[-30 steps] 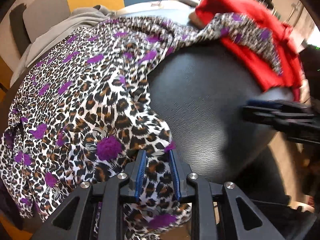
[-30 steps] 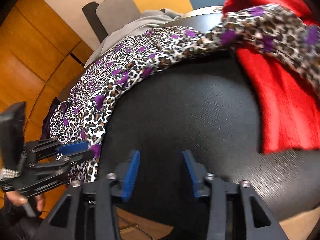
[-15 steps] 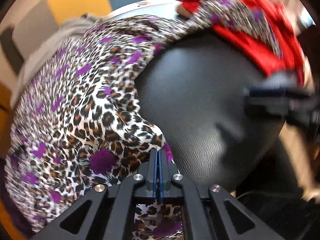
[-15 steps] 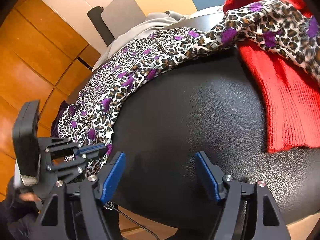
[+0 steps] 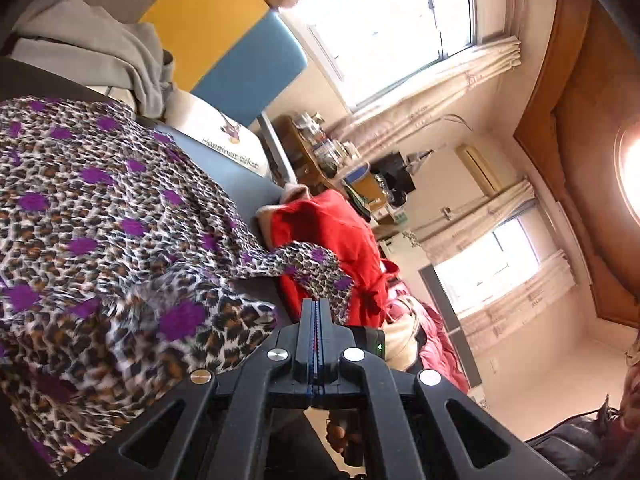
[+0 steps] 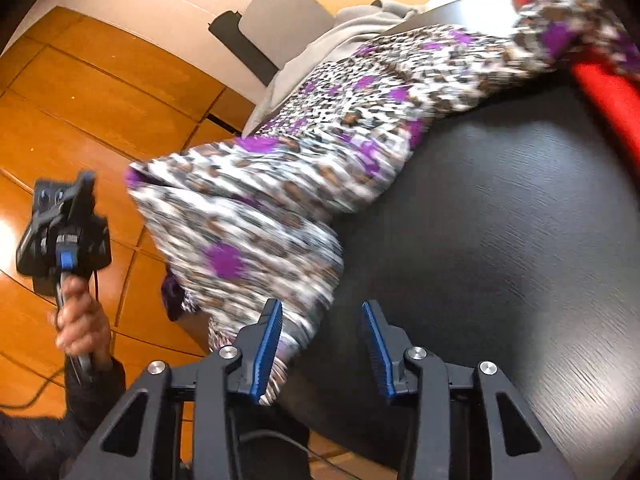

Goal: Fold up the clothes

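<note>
Leopard-print blouse (image 5: pixel 120 240) with purple spots sprawls across the black desk (image 6: pixel 500 200), one end draped over the red sweater (image 5: pixel 340 232) at the far side, the near edge lifted off the desk and blurred in the right wrist view. Left claw (image 5: pixel 317 320) has its blue pads pressed flat together, tilted up toward the windows; whether any cloth sits between them, I cannot tell. In the right wrist view that left claw (image 6: pixel 66 216) is up in the air beside the blouse, gripped by a hand (image 6: pixel 82 320). Right claw (image 6: pixel 320 344) is spread wide, low over the desk edge, the blouse hem hanging just in front of its left pad. A grey garment (image 5: pixel 100 52) lies heaped behind the blouse.
</note>
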`<control>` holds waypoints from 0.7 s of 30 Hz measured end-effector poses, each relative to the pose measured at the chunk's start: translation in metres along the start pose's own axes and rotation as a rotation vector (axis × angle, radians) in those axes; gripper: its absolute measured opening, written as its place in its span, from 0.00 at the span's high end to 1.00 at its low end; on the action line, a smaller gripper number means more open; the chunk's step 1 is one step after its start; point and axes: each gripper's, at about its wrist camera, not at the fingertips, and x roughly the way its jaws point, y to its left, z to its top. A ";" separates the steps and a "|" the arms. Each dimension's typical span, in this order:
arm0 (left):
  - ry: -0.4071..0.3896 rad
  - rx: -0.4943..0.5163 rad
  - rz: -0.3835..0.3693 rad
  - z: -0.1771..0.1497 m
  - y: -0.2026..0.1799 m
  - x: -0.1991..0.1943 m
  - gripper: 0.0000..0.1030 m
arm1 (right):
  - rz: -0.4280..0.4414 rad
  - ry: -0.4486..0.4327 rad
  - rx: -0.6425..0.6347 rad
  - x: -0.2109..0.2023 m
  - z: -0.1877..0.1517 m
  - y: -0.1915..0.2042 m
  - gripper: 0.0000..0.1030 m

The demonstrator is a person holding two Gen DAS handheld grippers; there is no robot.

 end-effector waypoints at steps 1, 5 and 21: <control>0.000 -0.015 0.030 -0.001 0.007 0.000 1.00 | 0.005 0.012 -0.005 0.008 0.004 0.004 0.58; 0.046 0.007 0.183 -0.018 0.017 0.008 1.00 | -0.053 0.032 -0.082 0.024 0.014 0.026 0.57; 0.051 -0.174 0.562 -0.074 0.086 -0.027 0.90 | 0.464 0.224 -0.108 0.026 -0.023 0.090 0.76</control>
